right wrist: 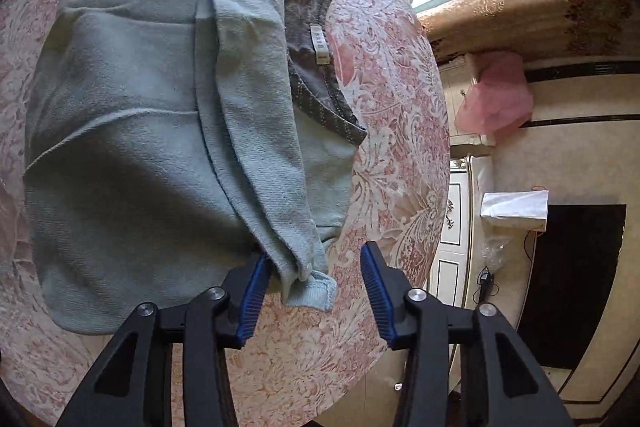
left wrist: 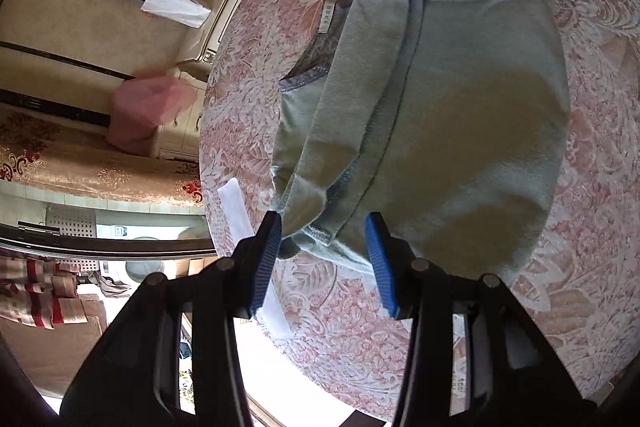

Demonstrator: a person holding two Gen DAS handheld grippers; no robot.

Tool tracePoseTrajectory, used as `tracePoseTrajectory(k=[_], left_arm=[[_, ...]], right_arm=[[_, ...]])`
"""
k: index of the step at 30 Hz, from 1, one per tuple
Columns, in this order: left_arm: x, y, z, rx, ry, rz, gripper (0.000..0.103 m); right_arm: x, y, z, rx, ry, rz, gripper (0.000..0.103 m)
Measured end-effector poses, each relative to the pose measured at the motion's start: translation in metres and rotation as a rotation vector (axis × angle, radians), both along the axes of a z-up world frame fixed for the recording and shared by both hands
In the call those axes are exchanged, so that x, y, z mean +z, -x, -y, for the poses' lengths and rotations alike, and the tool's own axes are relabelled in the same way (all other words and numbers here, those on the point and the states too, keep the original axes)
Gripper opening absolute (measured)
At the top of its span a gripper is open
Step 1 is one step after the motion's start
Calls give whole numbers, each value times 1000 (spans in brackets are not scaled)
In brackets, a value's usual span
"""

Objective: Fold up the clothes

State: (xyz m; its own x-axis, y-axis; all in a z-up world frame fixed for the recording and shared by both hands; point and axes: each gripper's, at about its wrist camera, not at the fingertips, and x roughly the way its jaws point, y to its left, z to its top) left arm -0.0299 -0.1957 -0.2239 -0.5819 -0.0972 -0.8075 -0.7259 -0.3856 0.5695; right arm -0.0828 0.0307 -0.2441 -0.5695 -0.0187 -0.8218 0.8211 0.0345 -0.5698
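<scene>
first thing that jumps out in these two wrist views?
The pale green garment, partly folded, fills the middle of both views on the pink floral tablecloth, its grey neckline with a white label showing at the table-edge side. Both the left gripper and the right gripper sit open at sleeve cuffs at the garment's near edge, a cuff lying between each pair of blue pads.

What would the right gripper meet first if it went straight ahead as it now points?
The right gripper would most likely meet the folded sleeve cuff of the light green garment, which already lies between its open fingers, on the floral tablecloth. Depth is hard to judge.
</scene>
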Motion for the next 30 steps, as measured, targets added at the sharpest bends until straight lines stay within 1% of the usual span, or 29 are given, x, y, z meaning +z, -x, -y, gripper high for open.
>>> tracePoseTrajectory(k=[1,2,3,6,8,10,11,13,15,17,19,21,22,23,24,25,26,28,30], left_arm=[[0,0,0,1,-1,0,47],[0,0,0,1,-1,1,47],[0,-1,0,1,-2,3,47],[0,-1,0,4,-8,0,47],[3,0,1,16,-23,-4,47],[5,1,2,28,-37,-9,47],[6,3,4,35,-43,-10,47],[8,5,5,47,-48,-14,47],[10,9,6,64,-64,-10,48],[11,13,8,78,-83,-6,47],[11,17,8,82,-96,-7,48],[5,16,4,44,-71,-20,48],[2,16,3,24,-59,-27,48],[-2,15,0,2,-45,-34,48],[-6,13,-3,-28,-29,-44,48],[-10,10,-6,-60,-14,-54,48],[-14,8,-9,-90,7,-66,48],[-22,5,-14,-128,52,-69,48],[-25,5,-16,-137,69,-57,48]], right_arm=[[0,3,0,-1,-3,22,30],[1,9,1,-18,7,52,9],[3,15,1,-38,19,84,4],[16,44,-2,-159,120,248,5],[23,69,-5,-269,190,382,5],[21,92,-7,-371,229,482,5],[18,103,-8,-420,242,528,5],[6,118,-10,-501,246,590,5],[-5,128,-10,-565,254,636,6],[-12,129,-9,-600,243,649,9],[-8,126,-8,-619,267,639,11],[3,120,-10,-618,307,613,18],[9,116,-11,-615,326,597,26],[15,112,-12,-614,342,586,32],[20,107,-13,-615,357,577,35],[24,102,-14,-614,370,568,44],[27,97,-15,-609,381,559,46],[32,89,-17,-609,394,549,46],[38,88,-19,-612,412,540,46]])
